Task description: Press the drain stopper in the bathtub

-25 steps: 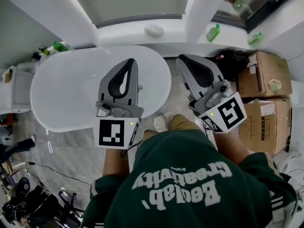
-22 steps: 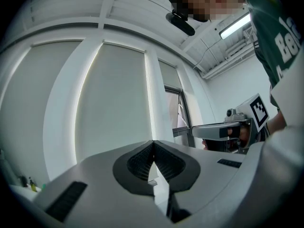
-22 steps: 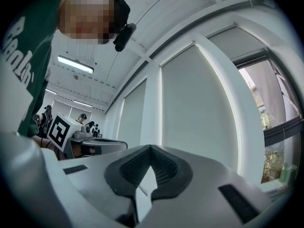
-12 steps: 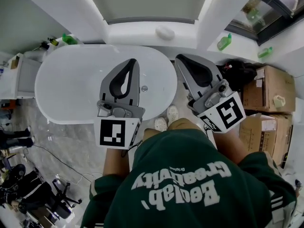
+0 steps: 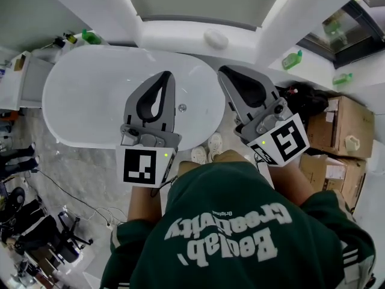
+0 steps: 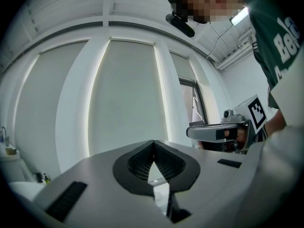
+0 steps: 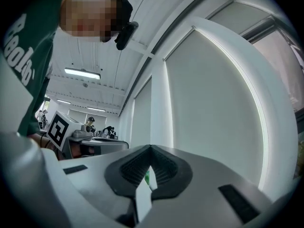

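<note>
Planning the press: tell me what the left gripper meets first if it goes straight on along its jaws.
Probably the window blind beyond the bathtub; the left gripper, jaws shut, points roughly level, not down at the drain stopper.

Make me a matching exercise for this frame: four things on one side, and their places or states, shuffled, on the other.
Things:
1. drain stopper
2. left tool
3. cardboard boxes
4. green bottle

Places or states:
A. on the white ledge by the window
B. at the far right, beyond the tub's end
C. shut, held over the bathtub
D. set in the tub floor

Pairs: 1-D, 2-C, 3-B, 4-A
</note>
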`<state>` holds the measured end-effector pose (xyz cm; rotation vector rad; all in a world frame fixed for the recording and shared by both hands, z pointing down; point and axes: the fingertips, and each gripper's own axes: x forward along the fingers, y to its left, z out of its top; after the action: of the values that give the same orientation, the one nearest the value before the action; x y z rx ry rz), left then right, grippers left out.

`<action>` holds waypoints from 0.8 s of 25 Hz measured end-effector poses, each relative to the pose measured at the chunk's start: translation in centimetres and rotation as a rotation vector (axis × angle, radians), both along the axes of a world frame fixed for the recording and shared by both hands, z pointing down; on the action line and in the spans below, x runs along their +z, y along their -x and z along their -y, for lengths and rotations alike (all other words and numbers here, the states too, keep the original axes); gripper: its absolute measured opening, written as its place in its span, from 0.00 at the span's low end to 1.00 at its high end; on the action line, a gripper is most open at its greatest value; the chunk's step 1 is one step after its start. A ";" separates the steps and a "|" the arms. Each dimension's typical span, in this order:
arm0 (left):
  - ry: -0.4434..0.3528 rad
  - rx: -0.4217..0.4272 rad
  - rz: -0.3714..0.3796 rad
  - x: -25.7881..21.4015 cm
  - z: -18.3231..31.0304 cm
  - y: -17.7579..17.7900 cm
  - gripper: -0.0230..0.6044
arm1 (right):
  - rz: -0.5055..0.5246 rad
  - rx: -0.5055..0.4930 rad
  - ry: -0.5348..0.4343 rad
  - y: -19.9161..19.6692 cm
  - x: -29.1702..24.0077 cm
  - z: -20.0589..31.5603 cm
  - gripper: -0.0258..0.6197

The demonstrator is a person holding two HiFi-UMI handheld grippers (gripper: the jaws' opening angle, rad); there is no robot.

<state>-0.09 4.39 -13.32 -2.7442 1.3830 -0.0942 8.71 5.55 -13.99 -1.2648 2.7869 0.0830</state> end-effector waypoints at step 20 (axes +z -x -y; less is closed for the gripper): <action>0.102 -0.089 0.168 8.8 2.4 -0.4 0.05 | -0.065 -0.109 0.118 -0.1 11.2 4.4 0.06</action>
<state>0.34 2.00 -4.50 -2.6789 1.4921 -0.4009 8.83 1.18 -2.83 -1.1500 2.9504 -0.0490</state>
